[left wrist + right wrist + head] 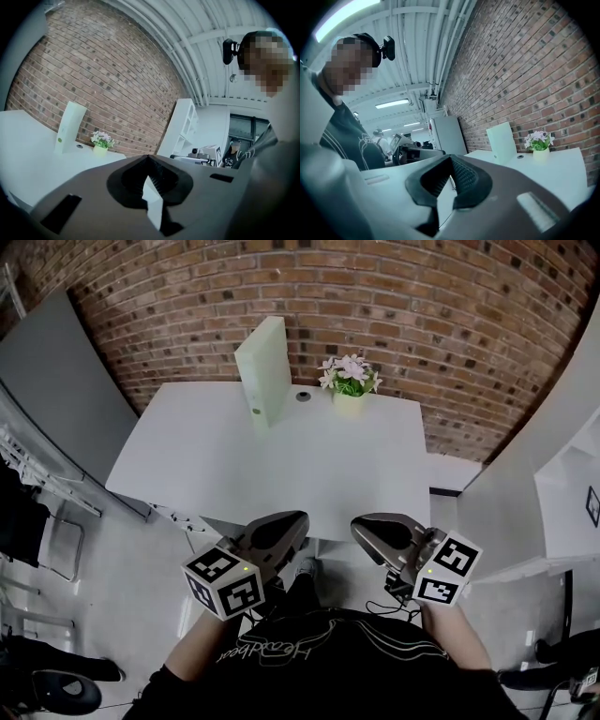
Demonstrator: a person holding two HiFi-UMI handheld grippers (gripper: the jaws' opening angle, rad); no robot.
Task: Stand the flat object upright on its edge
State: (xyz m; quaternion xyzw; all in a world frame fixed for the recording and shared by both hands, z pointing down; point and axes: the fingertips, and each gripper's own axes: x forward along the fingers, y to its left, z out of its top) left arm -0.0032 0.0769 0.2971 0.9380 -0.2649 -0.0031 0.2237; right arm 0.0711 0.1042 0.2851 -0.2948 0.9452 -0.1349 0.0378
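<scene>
The left gripper (279, 531) was clenched on nothing, short of the white table's (225, 474) near edge. The binder (263, 371) stood upright at the far edge, long axis vertical, slightly nearer that gripper. The right gripper (377, 532) was also clenched and empty. A brick wall (431, 306) lay behind.

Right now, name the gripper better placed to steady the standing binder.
Probably left: the binder stands far back, closer in line with the left gripper than the right gripper. Both are shut.
</scene>
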